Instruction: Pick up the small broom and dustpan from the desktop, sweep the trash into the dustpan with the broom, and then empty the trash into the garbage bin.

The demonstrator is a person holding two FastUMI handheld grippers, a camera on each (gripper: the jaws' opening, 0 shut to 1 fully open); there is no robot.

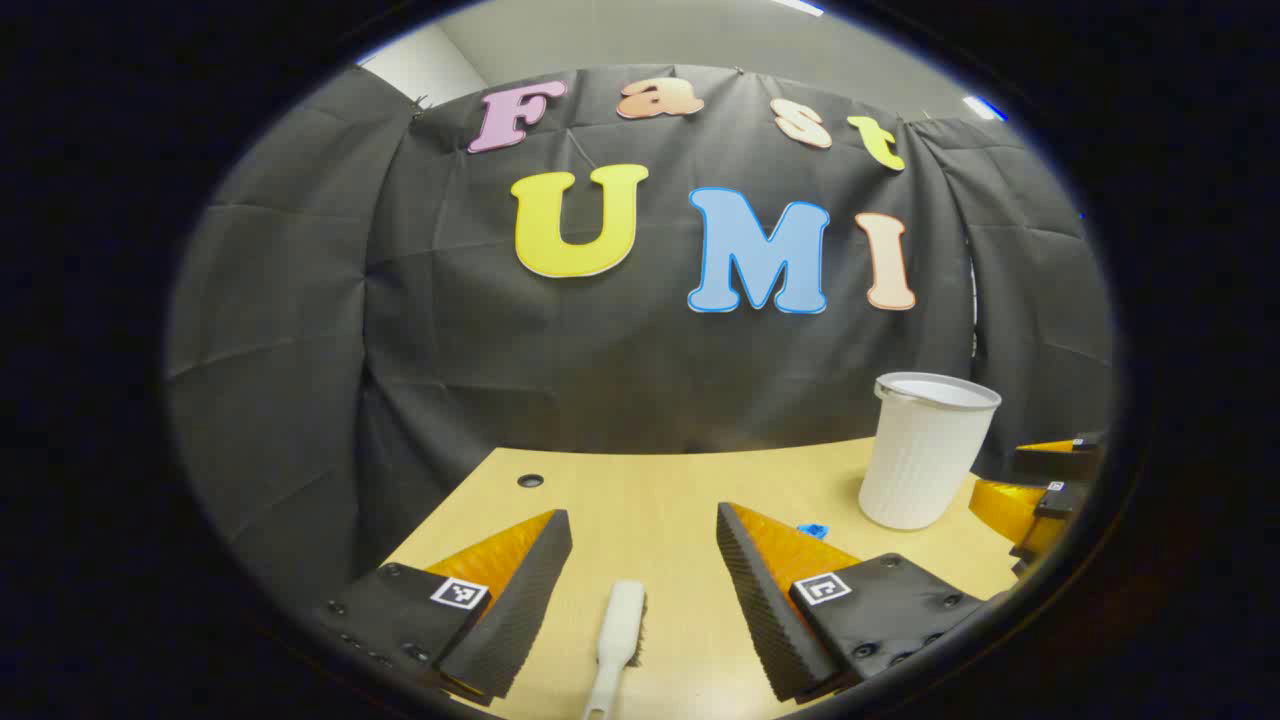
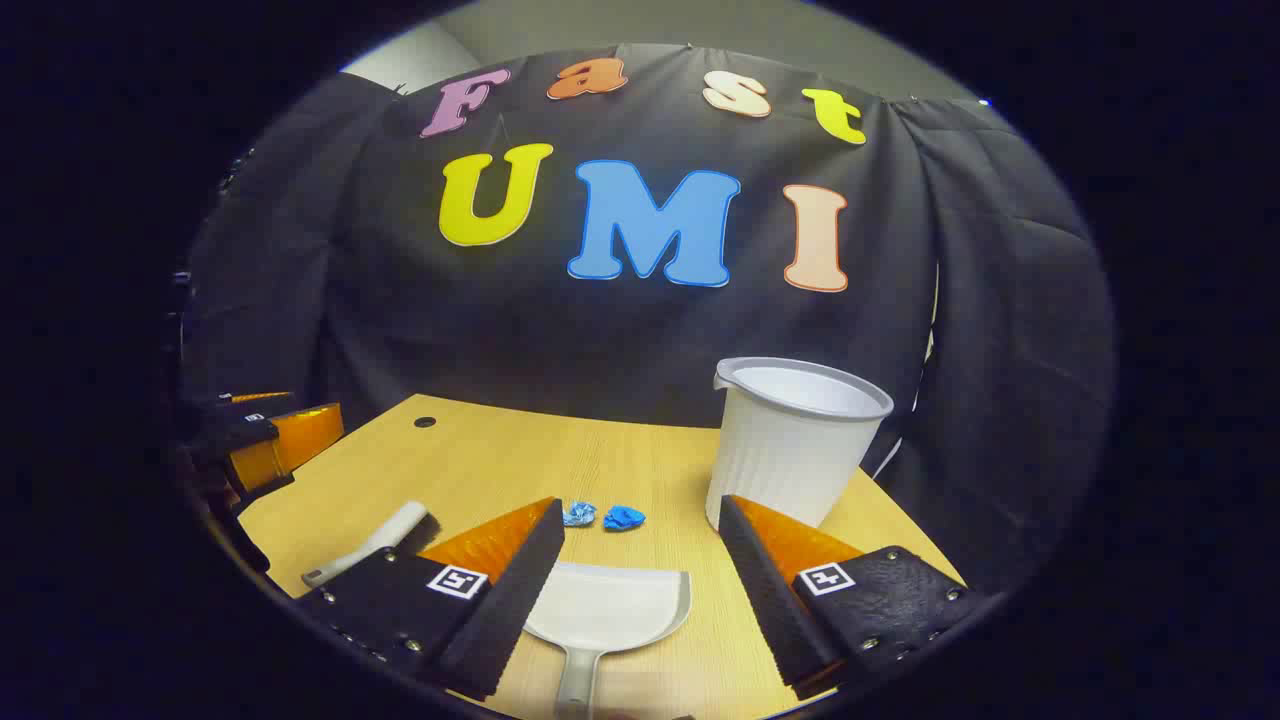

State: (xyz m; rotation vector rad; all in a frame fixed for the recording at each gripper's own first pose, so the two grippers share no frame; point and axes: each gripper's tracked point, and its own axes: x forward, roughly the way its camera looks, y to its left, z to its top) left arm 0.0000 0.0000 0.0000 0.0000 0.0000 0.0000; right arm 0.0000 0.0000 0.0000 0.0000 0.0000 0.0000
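Hovering over the pale wooden worktop (image 1: 660,480), I hold both grippers with their fingers spread wide and nothing between the pads.

In the left gripper view, my left gripper (image 1: 645,545) hangs above the small white-handled broom (image 1: 617,640), which lies flat on the wood in the gap between my two fingers, its handle running toward me and its dark bristles along its right side; neither finger touches it. A small round hole (image 1: 530,480) sits near the worktop's far left corner. Just past my right-hand finger a scrap of crumpled blue trash (image 1: 814,528) peeks out. Farther right stands the white ribbed plastic garbage bin (image 1: 925,450), upright near the far edge, and beyond it, at the rim of the view, my other gripper shows.

In the right gripper view, my left gripper appears far off at the left edge. The broom lies on the worktop partly behind my left-hand finger. My right gripper (image 2: 640,545) hangs open over the white plastic dustpan (image 2: 610,610), which rests flat between my fingers with its handle pointing toward me and its mouth facing the far side. Just beyond its lip lie two crumpled blue bits of trash, side by side. The garbage bin stands upright to their right, behind my right-hand finger.
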